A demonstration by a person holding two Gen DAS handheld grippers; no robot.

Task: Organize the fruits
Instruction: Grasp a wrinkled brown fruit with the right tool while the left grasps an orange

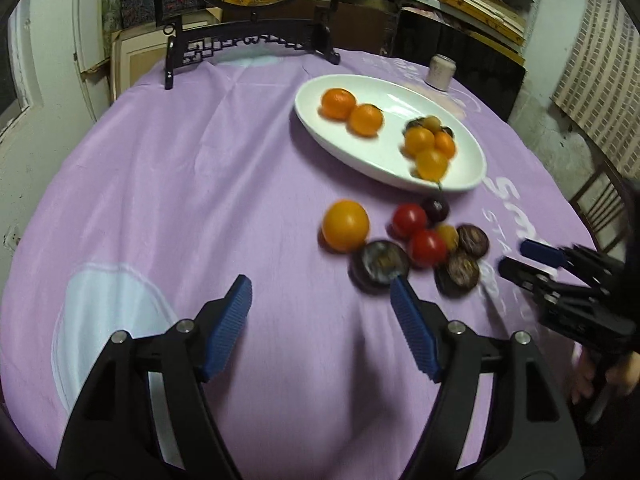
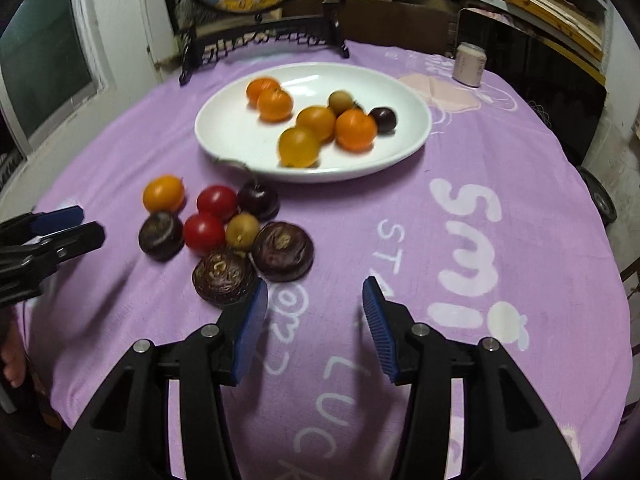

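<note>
**Both claws empty above a half-sorted pile**

The left gripper [image 1: 320, 292] is spread wide with nothing between its ribbed blue pads; the right gripper [image 2: 314, 294] stands spread too, less so, also empty. Neither touches fruit.

The loose fruit sits in a tight cluster on the purple tablecloth [image 1: 180, 184], at about 1 o'clock from the left claw and 11 o'clock from the right. The white oval dish [image 2: 224, 128] beyond, at 12 o'clock, already holds oranges and smaller yellow fruit.

Risks, as I judge them: the smooth, round red tomatoes [image 2: 210, 216] and the loose orange [image 1: 345, 225] could roll across the cloth if a neighbour is nudged, since everything touches. A firm pinch may split the thin-skinned tomatoes. The flat, wrinkled dark purple fruits [image 2: 282, 250] (mangosteen-like, though I cannot be sure) are low discs that pads might skid over. Both claws approaching one cluster could also collide.
</note>
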